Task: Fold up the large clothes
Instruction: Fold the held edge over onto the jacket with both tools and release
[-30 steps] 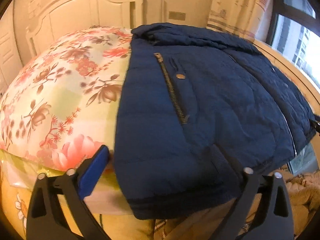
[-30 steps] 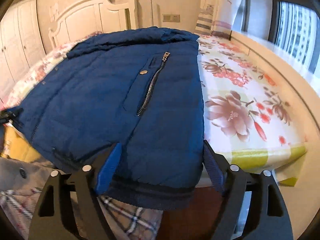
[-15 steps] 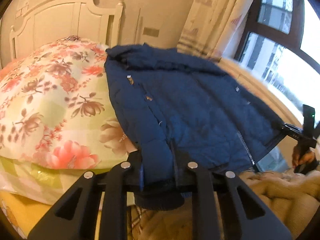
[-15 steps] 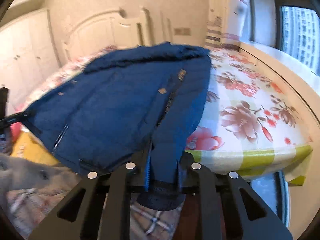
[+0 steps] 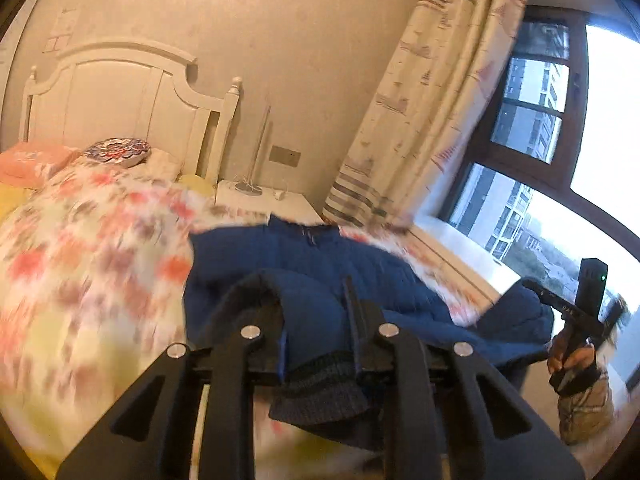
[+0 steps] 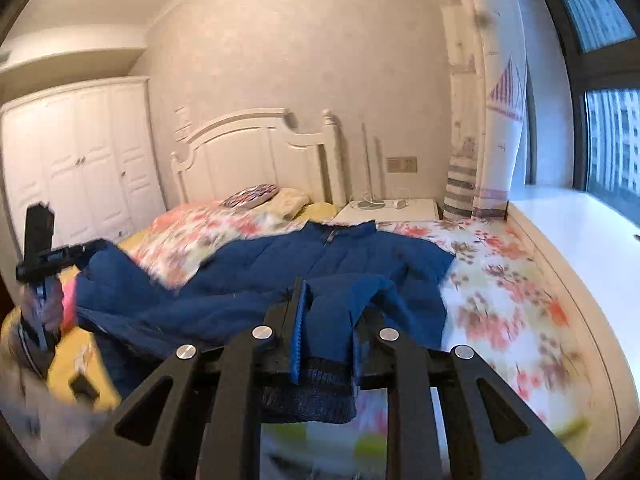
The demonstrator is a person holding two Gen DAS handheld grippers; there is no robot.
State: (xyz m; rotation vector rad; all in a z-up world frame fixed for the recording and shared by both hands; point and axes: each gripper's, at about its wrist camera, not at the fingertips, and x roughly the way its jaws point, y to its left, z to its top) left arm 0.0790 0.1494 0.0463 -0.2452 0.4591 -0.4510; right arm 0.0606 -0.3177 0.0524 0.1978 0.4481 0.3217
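Observation:
A dark blue quilted jacket (image 5: 320, 256) lies on the floral bed cover (image 5: 80, 260), collar toward the headboard. My left gripper (image 5: 316, 320) pinches the ribbed hem at one bottom corner, raised above the bed; its jaws are opening slightly with the fabric still pressed between them. My right gripper (image 6: 328, 312) is shut on the hem at the other bottom corner of the jacket (image 6: 280, 264). The lower edge hangs between the two grippers. Each view shows the other gripper at its edge: the right one (image 5: 540, 288) and the left one (image 6: 92, 246), held by a hand.
A white headboard (image 6: 256, 148) and pillows (image 6: 252, 196) stand at the far end. A white nightstand (image 6: 392, 210) with a lamp base is beside it. Curtain (image 5: 420, 100) and window sill (image 6: 580, 232) run along one side, a white wardrobe (image 6: 80, 160) along the other.
Both grippers went from open around the hem to shut on it. They then rose and tilted up, lifting the jacket's lower edge off the bed.

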